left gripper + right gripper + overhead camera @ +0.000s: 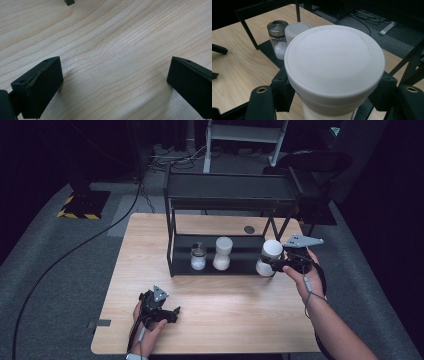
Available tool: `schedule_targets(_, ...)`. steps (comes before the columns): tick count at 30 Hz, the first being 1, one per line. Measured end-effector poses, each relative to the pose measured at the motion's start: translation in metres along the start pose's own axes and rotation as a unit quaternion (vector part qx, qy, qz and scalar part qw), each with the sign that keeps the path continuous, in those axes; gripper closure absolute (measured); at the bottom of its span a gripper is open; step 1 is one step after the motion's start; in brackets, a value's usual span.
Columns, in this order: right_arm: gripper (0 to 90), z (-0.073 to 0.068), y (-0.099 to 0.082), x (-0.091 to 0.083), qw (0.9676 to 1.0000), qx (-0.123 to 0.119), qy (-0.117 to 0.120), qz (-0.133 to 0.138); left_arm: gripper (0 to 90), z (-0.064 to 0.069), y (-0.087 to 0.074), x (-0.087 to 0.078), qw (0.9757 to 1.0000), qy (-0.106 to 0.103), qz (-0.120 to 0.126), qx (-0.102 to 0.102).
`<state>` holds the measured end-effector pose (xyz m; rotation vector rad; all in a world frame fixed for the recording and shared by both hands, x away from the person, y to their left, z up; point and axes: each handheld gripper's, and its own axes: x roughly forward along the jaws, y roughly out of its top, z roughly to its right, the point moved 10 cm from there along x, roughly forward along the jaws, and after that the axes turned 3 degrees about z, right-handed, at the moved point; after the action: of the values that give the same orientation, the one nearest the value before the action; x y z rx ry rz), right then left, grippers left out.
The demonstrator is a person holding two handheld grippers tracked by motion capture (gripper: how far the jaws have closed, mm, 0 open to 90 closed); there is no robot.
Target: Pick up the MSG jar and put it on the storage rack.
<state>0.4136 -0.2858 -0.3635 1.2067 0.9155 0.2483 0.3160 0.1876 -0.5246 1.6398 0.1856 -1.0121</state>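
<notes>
Dark floor and trailing cables surround a pale wooden counter (150,245) bearing a black 2-tier rack (230,195). On the rack's lower shelf (240,255) stand a small glass jar (198,256) and a white hourglass-shaped container (222,253). A second white container (269,257) sits at that shelf's right end, near the counter's right edge, clamped at its waist by the right gripper (278,263), whose fingers (284,93) press it from both sides. The step looks like either lifting this container off the rack or setting it down there; I cannot tell which. Next, it needs carrying level, clear of the rack's posts. The right forearm reaches in from the counter's right edge, gripper roughly horizontal. The left gripper (170,314) rests near the front edge, fingers (37,87) wide apart and empty.
</notes>
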Motion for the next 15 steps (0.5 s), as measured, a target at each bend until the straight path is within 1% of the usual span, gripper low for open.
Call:
schedule_targets(3,32.9,0.002,0.002,0.006,1.0,0.005,-0.001,0.0,0.3,0.0,0.0,0.0,1.0,0.0,0.0,0.0)
schedule_targets(8,32.8,0.003,0.004,0.016,1.0,0.004,0.001,0.0,0.3,0.0,0.0,0.0,1.0,0.0,0.0,0.0)
schedule_targets(15,32.8,0.008,0.004,0.033,1.0,0.009,0.003,0.001,0.3,0.0,0.0,0.0,1.0,0.001,0.0,-0.001)
